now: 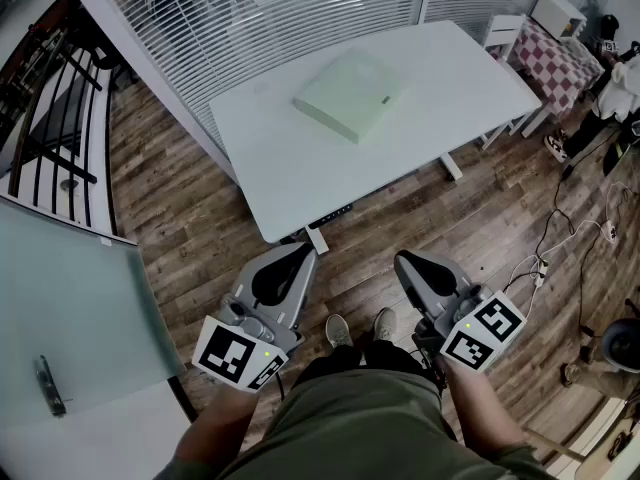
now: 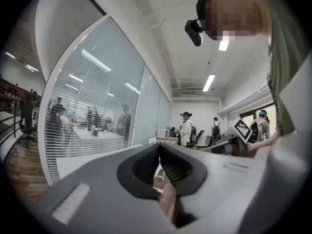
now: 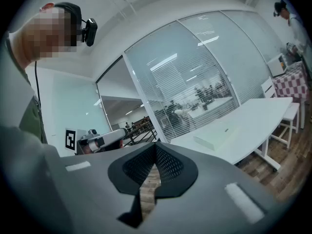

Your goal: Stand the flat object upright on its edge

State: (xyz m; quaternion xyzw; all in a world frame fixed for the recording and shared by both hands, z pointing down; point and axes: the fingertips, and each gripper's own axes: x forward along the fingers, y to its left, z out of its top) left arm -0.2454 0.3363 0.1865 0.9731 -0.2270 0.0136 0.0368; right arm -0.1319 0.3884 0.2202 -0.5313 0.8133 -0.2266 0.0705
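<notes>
Both tools are low in front of your body, well short of the table [image 1: 300, 173]: the left gripper [image 1: 303, 253] has its jaws pressed together on nothing, and the right gripper [image 1: 404, 261] is the same. By my judgement the task is not yet begun, so the approach, the grasp and the raising are all left to do. The box [image 1: 352, 93] is pale green and thin, and it lies flat near the table's far edge, about midway along it.
</notes>
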